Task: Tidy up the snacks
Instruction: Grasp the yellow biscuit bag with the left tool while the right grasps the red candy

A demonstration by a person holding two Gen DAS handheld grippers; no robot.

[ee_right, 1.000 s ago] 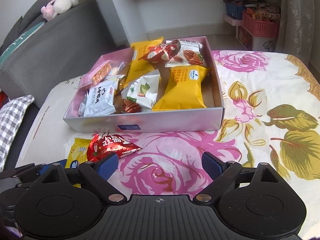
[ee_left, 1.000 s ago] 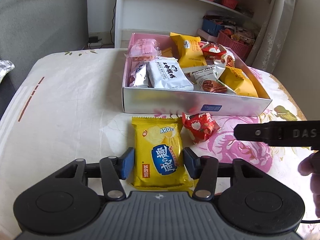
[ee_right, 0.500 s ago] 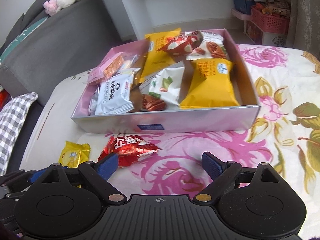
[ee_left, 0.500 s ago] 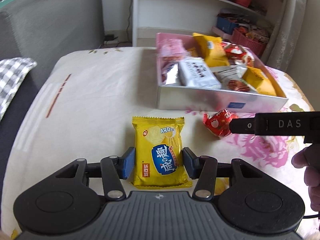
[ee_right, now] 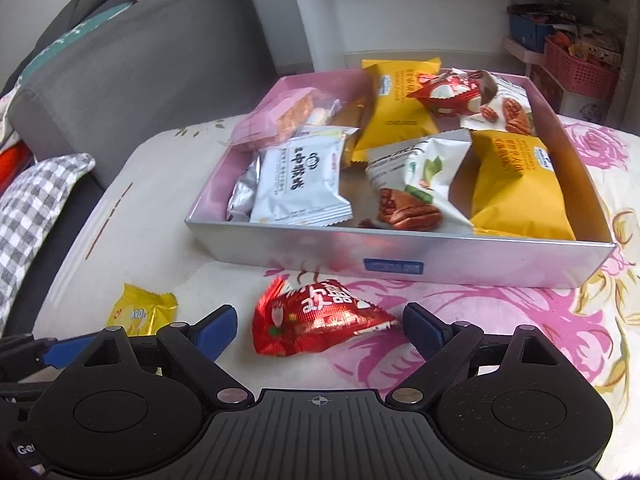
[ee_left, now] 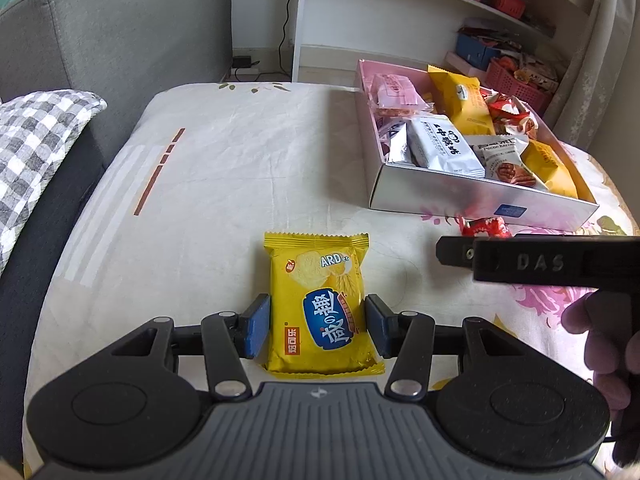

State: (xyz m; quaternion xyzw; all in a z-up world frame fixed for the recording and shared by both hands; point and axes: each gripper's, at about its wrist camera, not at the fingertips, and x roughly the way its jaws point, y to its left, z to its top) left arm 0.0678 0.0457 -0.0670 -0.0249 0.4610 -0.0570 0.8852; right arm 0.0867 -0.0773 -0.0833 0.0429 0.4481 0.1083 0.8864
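A yellow cracker packet (ee_left: pixel 320 300) lies flat on the flowered cloth between the blue pads of my left gripper (ee_left: pixel 318 326), which closes on its sides. It also shows in the right wrist view (ee_right: pixel 140 312). A red foil snack (ee_right: pixel 316 316) lies on the cloth between the wide-open fingers of my right gripper (ee_right: pixel 320 330), not touched; in the left wrist view only a bit of the red snack (ee_left: pixel 486 227) shows above the right gripper's black body. A silver box (ee_right: pixel 500 260) with a pink inside holds several snack packets.
A grey sofa (ee_left: pixel 100 48) with a checked cushion (ee_left: pixel 36 152) stands at the left. White shelves (ee_left: pixel 400 8) with pink baskets (ee_right: pixel 580 68) stand behind the table. The table's left edge drops off beside the cushion.
Both grippers have drawn left and back from the box. The yellow packet stays between the left fingers. The red snack now lies between the right fingers.
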